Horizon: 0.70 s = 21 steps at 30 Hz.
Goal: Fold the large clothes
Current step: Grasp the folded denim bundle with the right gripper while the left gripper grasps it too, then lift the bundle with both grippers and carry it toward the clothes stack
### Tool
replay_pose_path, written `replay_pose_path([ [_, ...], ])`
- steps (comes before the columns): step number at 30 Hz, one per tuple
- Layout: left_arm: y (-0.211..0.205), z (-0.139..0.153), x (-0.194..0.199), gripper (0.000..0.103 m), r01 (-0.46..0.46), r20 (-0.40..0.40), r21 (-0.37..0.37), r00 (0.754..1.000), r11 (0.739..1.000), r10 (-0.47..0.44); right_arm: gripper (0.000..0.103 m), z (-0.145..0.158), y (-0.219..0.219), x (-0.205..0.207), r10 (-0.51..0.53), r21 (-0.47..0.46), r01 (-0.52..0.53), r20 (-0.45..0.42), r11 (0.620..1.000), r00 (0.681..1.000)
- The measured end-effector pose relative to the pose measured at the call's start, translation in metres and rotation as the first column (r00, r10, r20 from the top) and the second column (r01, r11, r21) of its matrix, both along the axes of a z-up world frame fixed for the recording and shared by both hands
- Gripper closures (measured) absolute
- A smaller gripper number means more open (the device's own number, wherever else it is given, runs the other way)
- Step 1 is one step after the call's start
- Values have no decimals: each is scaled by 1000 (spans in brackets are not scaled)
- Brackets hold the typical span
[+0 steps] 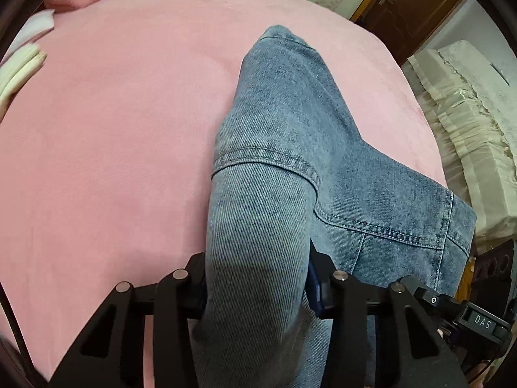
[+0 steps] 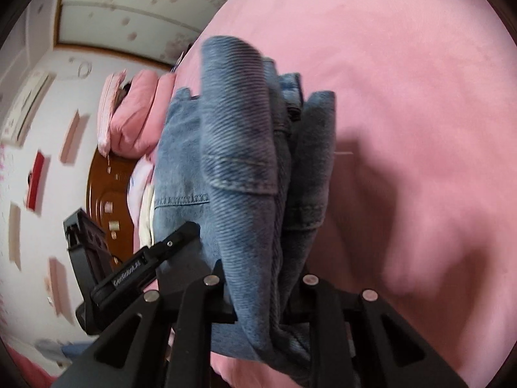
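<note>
A pair of blue denim jeans [image 1: 290,148] is held up over a pink bed cover [image 1: 113,135]. My left gripper [image 1: 258,287] is shut on a thick fold of the denim, which drapes forward over the jaws and hides the fingertips. In the right wrist view my right gripper [image 2: 261,294] is shut on bunched layers of the jeans [image 2: 245,148], which hang in several folds in front of the camera above the pink cover [image 2: 404,97]. The left gripper's body [image 2: 129,274] shows at the lower left of that view.
Folded pink bedding [image 2: 135,113] and pale folded cloths [image 1: 22,64] lie at the bed's edge. A cream lace-covered piece of furniture [image 1: 468,123] stands beside the bed, with a brown wooden door [image 1: 413,3] behind. A wooden headboard [image 2: 106,200] shows in the right wrist view.
</note>
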<state>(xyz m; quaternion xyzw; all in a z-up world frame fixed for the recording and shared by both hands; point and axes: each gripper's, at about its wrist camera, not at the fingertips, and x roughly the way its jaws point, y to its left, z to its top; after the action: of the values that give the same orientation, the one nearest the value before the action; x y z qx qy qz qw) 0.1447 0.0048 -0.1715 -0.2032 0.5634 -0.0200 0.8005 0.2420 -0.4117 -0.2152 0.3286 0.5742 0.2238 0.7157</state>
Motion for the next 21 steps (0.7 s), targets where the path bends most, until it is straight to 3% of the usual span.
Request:
replay_pose_path([
  [8,6,31,-119,60,-62,-192,-5,980,998,60,86,36,24,-88,181,-24,-186,-136,982,974],
  [13,35,63,-180,60,-131,-236,-19,964,991,123,86,64,50,-129,296,-22,-304,-164,953,941],
  [17,72,86,-187,60,-152,-240,-58,961,987,134,87,95,94,-151,359,-40,-368,-149,929,921],
  [21,144,113,-222,60,-143,-166,-68,977,987,130,86,115,138,-168,347,-47,-355,-121,934,930],
])
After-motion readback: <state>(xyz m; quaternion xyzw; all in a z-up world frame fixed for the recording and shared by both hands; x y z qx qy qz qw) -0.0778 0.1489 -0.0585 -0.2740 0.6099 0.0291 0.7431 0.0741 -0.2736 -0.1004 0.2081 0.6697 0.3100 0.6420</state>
